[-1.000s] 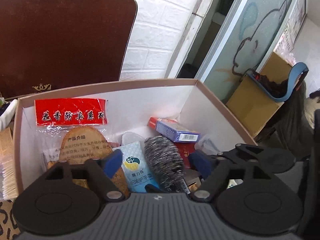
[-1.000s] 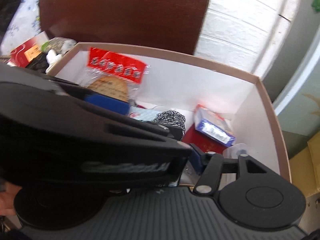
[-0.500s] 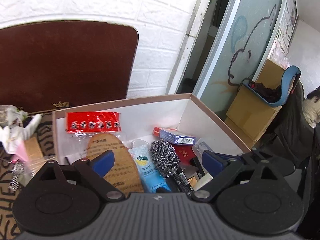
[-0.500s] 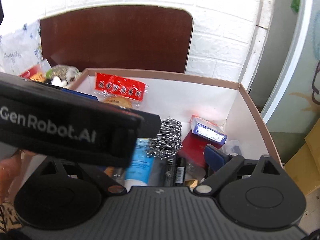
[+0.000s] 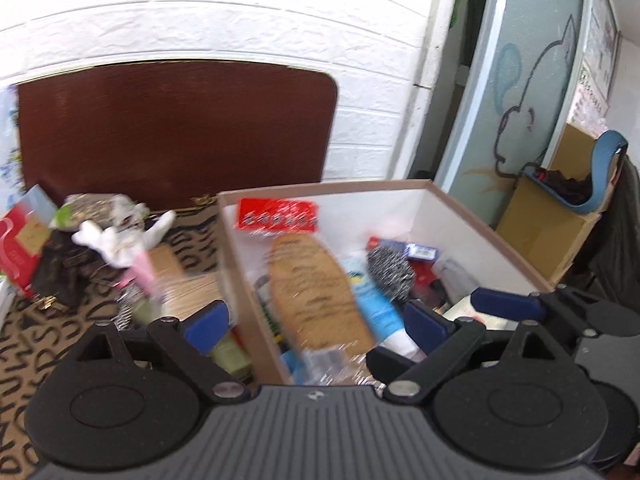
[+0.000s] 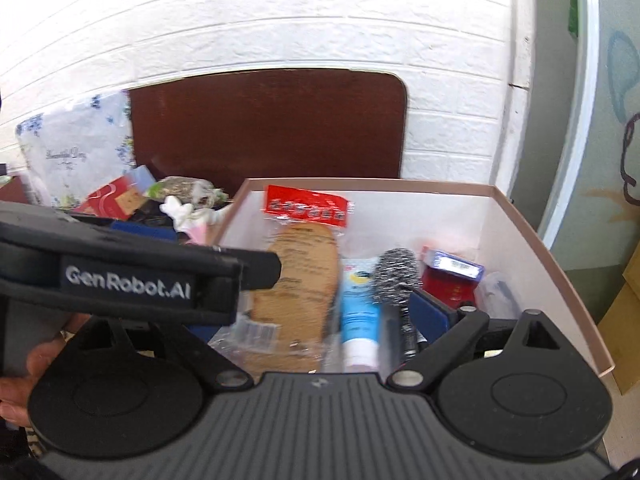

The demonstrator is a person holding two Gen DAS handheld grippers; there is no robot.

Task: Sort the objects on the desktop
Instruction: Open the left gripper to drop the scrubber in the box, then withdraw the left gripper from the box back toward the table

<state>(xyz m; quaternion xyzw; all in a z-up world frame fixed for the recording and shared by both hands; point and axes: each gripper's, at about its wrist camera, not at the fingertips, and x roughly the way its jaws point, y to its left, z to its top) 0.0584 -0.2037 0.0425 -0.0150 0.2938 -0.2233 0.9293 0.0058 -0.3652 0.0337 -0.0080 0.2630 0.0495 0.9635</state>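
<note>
Both tools are being held with jaws spread wide and with nothing between them. The left gripper (image 5: 318,322) is being carried astride the near-left wall of the cardboard box (image 5: 320,191), one blue pad outside the box at seven o'clock and the other over its contents at five o'clock. The right gripper (image 6: 332,312) is being kept low over the box's near edge; only its right blue pad is being shown clearly, its left side being hidden behind the left tool's body. Within the last second both pairs of jaws have been opening, though no longer in the last half of it, and no object is being gripped. This posture is being judged as that of empty tools being drawn off a box already filled, so that another item may be sought.

The box is being used as the collecting container. Inside it, a packet of insoles with a red header (image 6: 306,256) is being leaned against the far wall at eleven o'clock. A blue and white tube (image 6: 358,312) is lying beside it at the centre, a steel-wool scourer (image 6: 394,276) just to its right, and a small blue carton (image 6: 454,266) on a red box (image 6: 450,290) at two o'clock.

Outside, at nine o'clock, unsorted clutter is being left on the patterned tabletop (image 5: 24,344): a white plush toy (image 5: 116,240), a red packet (image 5: 16,248) and a dark pouch. The rest is too blurred to be named.
</note>
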